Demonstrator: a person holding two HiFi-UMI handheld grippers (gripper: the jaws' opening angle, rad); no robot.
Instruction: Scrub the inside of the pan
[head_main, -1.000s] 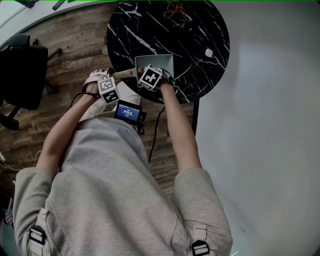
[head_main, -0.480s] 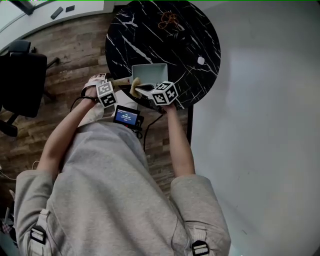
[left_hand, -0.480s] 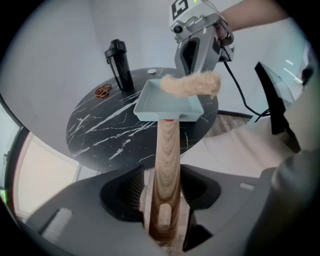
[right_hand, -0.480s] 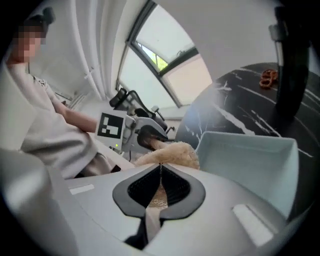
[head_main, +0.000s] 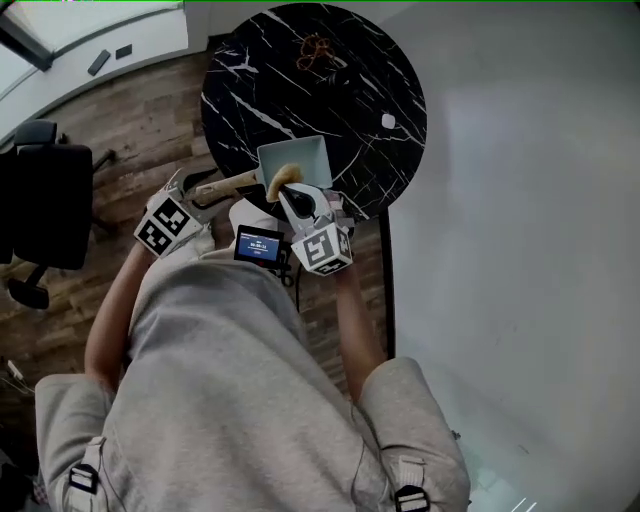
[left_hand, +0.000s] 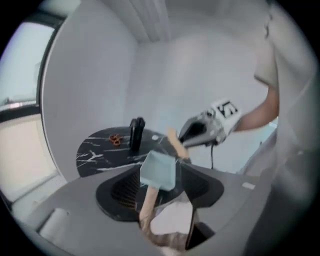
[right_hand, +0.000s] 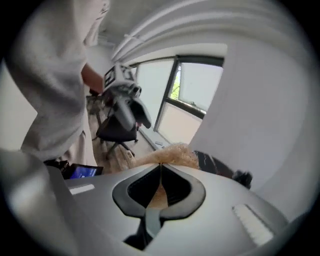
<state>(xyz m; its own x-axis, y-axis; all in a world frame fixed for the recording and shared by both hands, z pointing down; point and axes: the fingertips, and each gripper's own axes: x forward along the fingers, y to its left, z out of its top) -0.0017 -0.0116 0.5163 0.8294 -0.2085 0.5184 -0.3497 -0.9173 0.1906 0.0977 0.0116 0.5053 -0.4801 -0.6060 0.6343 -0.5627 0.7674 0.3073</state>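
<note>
My left tool (left_hand: 161, 186) stands as wide as it goes, its jaws having just been opening. The pale wooden handle (head_main: 230, 184) of the pale blue square metal pan (head_main: 292, 160) lies in line with the gap. Neither pad presses on it, so that tool holds nothing. The pan sits near the front edge of the round black marble bench (head_main: 340, 70), gripped by neither tool. My right tool (right_hand: 160, 171) is clamped tight on the tan wooden-handled scrubbing brush (right_hand: 172, 154). The brush's bristled head hangs over the pan's near corner, and I cannot tell whether it touches. I judge the scrubbing to be paused or finished. To go on, I would close the left tool on the handle to steady the pan, then lower the bristles onto its floor.
</note>
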